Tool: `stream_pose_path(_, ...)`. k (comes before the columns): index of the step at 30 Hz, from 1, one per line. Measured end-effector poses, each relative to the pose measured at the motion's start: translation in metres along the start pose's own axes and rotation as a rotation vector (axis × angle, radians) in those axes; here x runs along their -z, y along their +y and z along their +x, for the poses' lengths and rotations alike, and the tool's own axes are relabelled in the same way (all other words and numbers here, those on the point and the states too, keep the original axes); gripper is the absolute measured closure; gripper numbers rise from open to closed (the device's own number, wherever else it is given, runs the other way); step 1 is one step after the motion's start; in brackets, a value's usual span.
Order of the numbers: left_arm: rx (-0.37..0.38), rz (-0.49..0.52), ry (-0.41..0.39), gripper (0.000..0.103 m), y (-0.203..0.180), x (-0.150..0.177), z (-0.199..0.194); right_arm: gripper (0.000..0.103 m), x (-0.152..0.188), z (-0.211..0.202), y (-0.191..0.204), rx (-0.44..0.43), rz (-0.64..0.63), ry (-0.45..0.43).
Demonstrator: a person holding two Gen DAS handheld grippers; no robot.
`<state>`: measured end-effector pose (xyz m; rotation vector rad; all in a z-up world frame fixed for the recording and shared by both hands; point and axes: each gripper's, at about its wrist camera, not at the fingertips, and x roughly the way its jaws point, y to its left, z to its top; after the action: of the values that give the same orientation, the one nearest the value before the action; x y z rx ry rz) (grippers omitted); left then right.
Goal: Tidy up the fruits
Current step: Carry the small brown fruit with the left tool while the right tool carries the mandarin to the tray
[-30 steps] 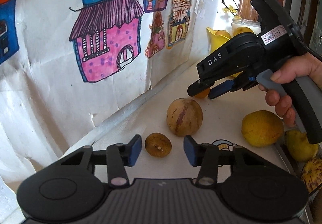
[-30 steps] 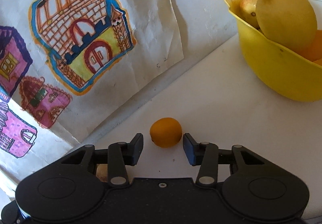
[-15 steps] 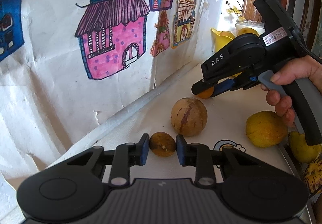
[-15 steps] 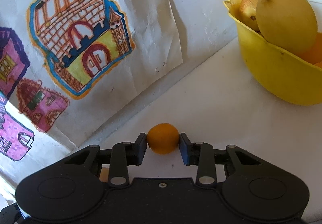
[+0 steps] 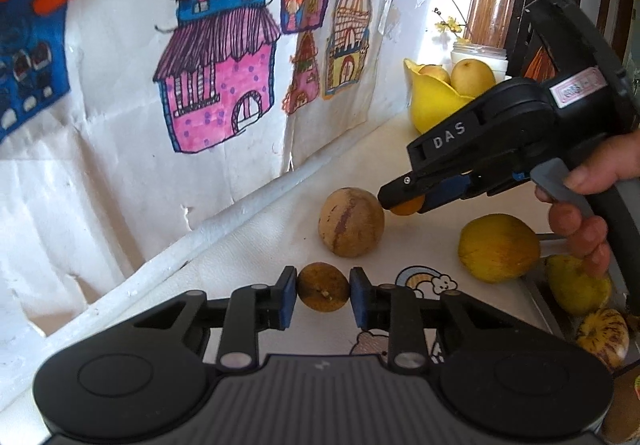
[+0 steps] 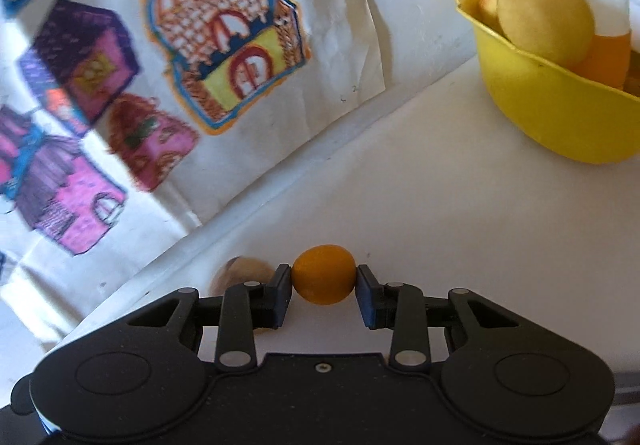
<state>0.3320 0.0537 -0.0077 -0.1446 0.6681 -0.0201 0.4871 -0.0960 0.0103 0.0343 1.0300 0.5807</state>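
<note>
- Left gripper [image 5: 323, 293] had both blue pads clamped on a small brown fruit [image 5: 323, 292]. A second before, those jaws were standing wide with the fruit just sitting between them on the white tabletop [image 5: 248, 245], so the pinch was brand new. It looked about as tight as it was going to get.
- Same deal with the right gripper [image 6: 323, 281]: it had closed down on the small orange fruit [image 6: 323, 279], pads squeezing either side. Earlier the fruit sat loose ahead of the open jaws.
- From the left camera you could see the right gripper's tip [image 5: 404, 201] carrying the orange, and it looked to be off the table by then, hanging just beside the big tan striped fruit [image 5: 351, 221]. The background in the right view was smeared, so that hand seemed to be on the move.
- So I'd say both picks were done and what's left was the carry. The yellow bowl [image 6: 560, 117] already had a pale yellow fruit [image 6: 544, 17] and others in it, looked like the obvious drop spot.
- The brown fruit appeared low, at or near the table; couldn't tell if it had actually lifted.
- Poses: both grippers angled down toward the table, the right one steeper. The person's hand [image 5: 588, 213] was wrapped around the right handle, fingers on the grey trigger.
- A round yellow fruit [image 5: 498, 248] sat on the table farther right, not yet sorted.
</note>
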Motion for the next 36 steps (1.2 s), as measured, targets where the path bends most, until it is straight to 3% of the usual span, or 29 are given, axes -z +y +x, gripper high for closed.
stream_pose_path(22,0.089,0.079,-0.077,0.072,-0.058,0.009,-0.088,0.067,0.074,-0.156,-0.007,-0.055,-0.005,-0.144)
stream_pose_path(36,0.253,0.113,-0.015,0.072,-0.129,0.057,-0.114,0.067,0.168,-0.228,-0.071,0.042,0.025,-0.184)
